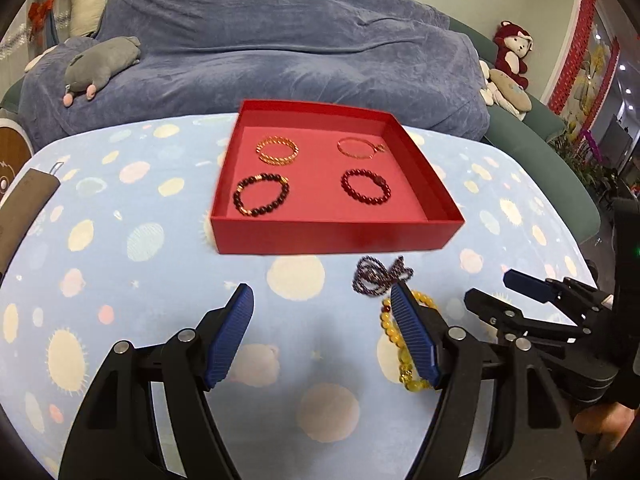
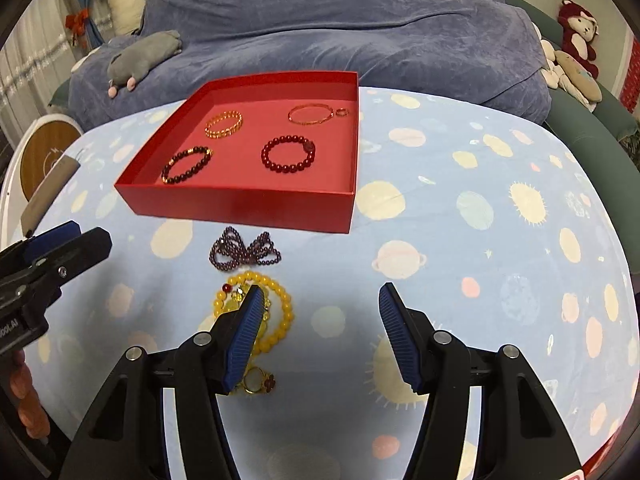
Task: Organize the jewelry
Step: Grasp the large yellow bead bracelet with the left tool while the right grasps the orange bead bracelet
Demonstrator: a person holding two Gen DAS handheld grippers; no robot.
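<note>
Left wrist view: the left gripper (image 1: 322,300) is wide open and holds nothing, hovering above the tablecloth (image 1: 120,280). The red tray (image 1: 336,236) lies ahead of it with four bracelets inside. The purple beads (image 1: 378,276) lie just past its right fingertip; the yellow bracelet (image 1: 394,340) is partly hidden behind that finger. The right gripper (image 1: 496,284) shows at the right, also open.

Right wrist view: the right gripper (image 2: 320,294) is wide open and empty. The yellow bracelet (image 2: 276,304) lies under its left finger, the purple beads (image 2: 244,254) just beyond, near the tray (image 2: 240,204). A gold ring (image 2: 258,384) lies beside the same finger.
</note>
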